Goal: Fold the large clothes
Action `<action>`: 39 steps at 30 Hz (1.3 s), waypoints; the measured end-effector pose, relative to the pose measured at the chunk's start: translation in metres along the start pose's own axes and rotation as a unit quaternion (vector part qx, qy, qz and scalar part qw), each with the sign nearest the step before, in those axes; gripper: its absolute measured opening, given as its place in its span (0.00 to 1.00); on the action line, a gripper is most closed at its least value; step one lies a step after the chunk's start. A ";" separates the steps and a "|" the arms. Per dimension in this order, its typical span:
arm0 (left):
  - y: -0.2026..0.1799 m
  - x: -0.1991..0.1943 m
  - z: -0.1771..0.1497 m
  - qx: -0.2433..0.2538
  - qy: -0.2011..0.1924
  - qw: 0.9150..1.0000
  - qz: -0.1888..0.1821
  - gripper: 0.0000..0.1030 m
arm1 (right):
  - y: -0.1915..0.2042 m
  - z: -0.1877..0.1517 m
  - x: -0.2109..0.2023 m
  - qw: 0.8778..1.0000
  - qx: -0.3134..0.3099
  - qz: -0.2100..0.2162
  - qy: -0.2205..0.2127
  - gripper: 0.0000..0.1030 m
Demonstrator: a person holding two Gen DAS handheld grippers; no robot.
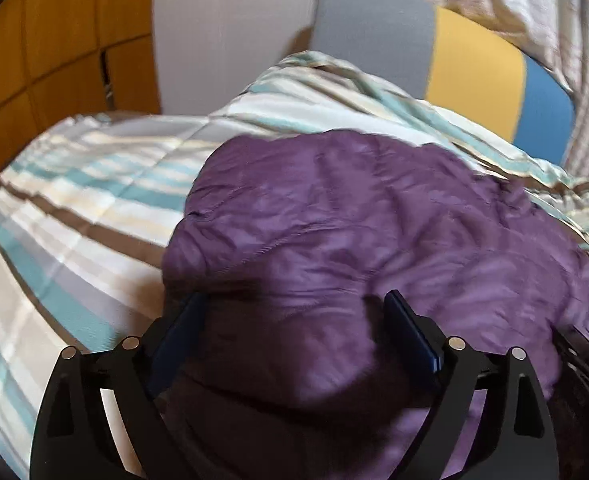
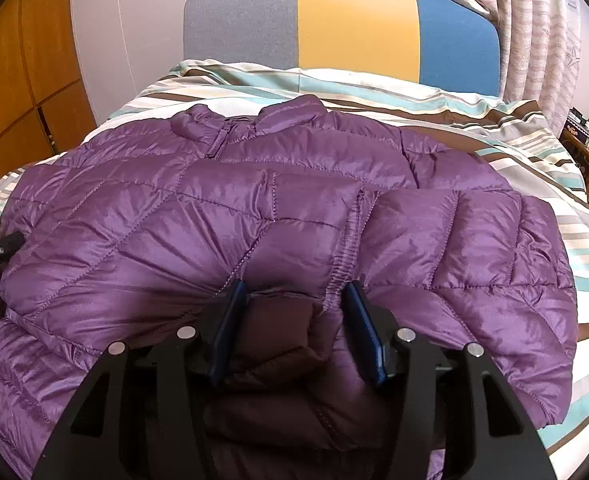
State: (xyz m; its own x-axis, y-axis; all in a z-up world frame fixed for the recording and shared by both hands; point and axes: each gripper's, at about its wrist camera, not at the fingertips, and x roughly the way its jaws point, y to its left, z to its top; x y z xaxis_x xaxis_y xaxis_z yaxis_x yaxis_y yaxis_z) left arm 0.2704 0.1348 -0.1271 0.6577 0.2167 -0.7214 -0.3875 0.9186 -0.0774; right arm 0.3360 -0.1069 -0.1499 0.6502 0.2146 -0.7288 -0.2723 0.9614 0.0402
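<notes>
On striped bedding, purple quilted jacket between both grippers' fingers.

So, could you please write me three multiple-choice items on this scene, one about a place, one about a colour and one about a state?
1. Where does the purple puffer jacket lie?
A. On the striped bedcover
B. On a wooden floor
C. Over a chair back

2. Which colours does the headboard show, left to right?
A. Red, green, white
B. Grey, yellow, blue
C. Black, orange, pink

3. How does the right hand-held gripper stand?
A. Jaws apart, a dark fold of jacket between them
B. Shut on a hanger
C. Held high above the bed

Answers: 1 A, striped cover shows all around the jacket. 2 B, three panels stand behind the bed. 3 A, both blue pads flank the fabric; whether they press on it is unclear.
</notes>
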 end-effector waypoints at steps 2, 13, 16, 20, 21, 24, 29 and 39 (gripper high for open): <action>-0.013 -0.014 0.003 0.018 -0.022 0.999 -0.021 0.88 | -0.001 -0.001 0.000 1.000 0.000 0.000 -0.001 0.51; -0.053 0.054 0.013 0.060 0.037 0.998 0.002 0.96 | -0.001 -0.001 -0.001 1.000 0.003 0.005 -0.001 0.52; -0.054 0.059 0.013 0.061 0.040 0.997 0.007 0.96 | 0.000 -0.002 -0.001 1.000 0.001 0.002 -0.001 0.52; -0.053 0.058 0.013 0.062 0.038 0.997 0.007 0.96 | 0.002 -0.001 0.001 1.000 -0.001 -0.001 -0.002 0.52; -0.053 0.058 0.013 0.061 0.038 0.997 0.006 0.96 | 0.001 -0.002 0.001 1.000 -0.001 -0.001 -0.002 0.52; -0.053 0.056 0.012 0.057 0.034 0.998 0.002 0.96 | 0.001 -0.001 0.002 1.000 0.000 0.001 -0.001 0.52; -0.049 0.045 0.001 0.049 0.031 0.998 0.002 0.96 | -0.002 -0.003 -0.001 1.000 0.004 0.010 -0.004 0.53; -0.047 0.018 -0.002 0.044 0.054 0.998 0.007 0.96 | -0.011 0.001 -0.012 0.999 0.007 0.037 0.013 0.64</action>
State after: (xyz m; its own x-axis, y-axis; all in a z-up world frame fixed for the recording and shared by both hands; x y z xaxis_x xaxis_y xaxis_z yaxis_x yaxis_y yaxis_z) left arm 0.2995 0.0953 -0.1377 0.5778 0.1980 -0.7918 -0.3351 0.9421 -0.0089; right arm 0.3322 -0.1193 -0.1411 0.6106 0.2810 -0.7404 -0.3090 0.9454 0.1040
